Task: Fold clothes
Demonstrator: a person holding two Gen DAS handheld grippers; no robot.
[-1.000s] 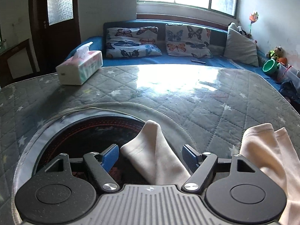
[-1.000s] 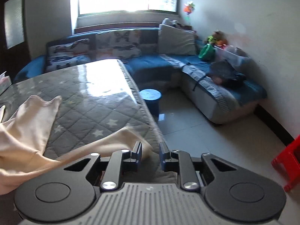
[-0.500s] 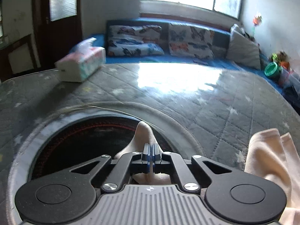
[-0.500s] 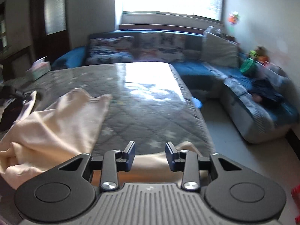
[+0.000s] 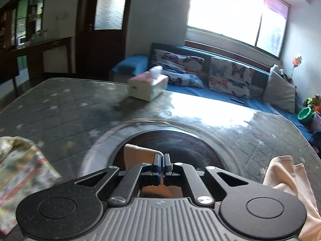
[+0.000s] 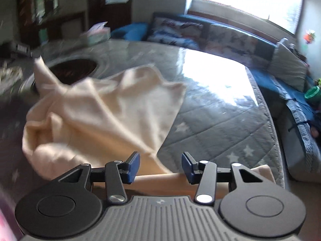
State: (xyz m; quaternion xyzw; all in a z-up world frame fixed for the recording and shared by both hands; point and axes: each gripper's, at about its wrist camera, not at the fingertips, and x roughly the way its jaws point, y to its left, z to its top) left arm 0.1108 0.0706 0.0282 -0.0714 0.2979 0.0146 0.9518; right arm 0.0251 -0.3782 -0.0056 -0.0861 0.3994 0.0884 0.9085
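Observation:
A cream garment (image 6: pixel 104 108) lies rumpled on the grey quilted star-pattern table cover (image 6: pixel 220 108). My left gripper (image 5: pixel 162 159) is shut on a corner of the cream garment (image 5: pixel 138 153) and holds it above the dark round opening (image 5: pixel 180 142) in the cover. Another part of the garment (image 5: pixel 286 182) shows at the lower right of the left wrist view. My right gripper (image 6: pixel 160 165) is open, with the garment's near edge (image 6: pixel 158 177) lying between and under its fingers.
A tissue box (image 5: pixel 148 87) stands at the table's far side. A floral patterned cloth (image 5: pixel 22 170) lies at the left edge. A blue sofa with butterfly cushions (image 5: pixel 220 76) runs behind the table. The table's right edge (image 6: pixel 274 140) drops to the floor.
My left gripper closed on the garment corner and has lifted and swung left. My right gripper opened wider and turned left toward the spread garment.

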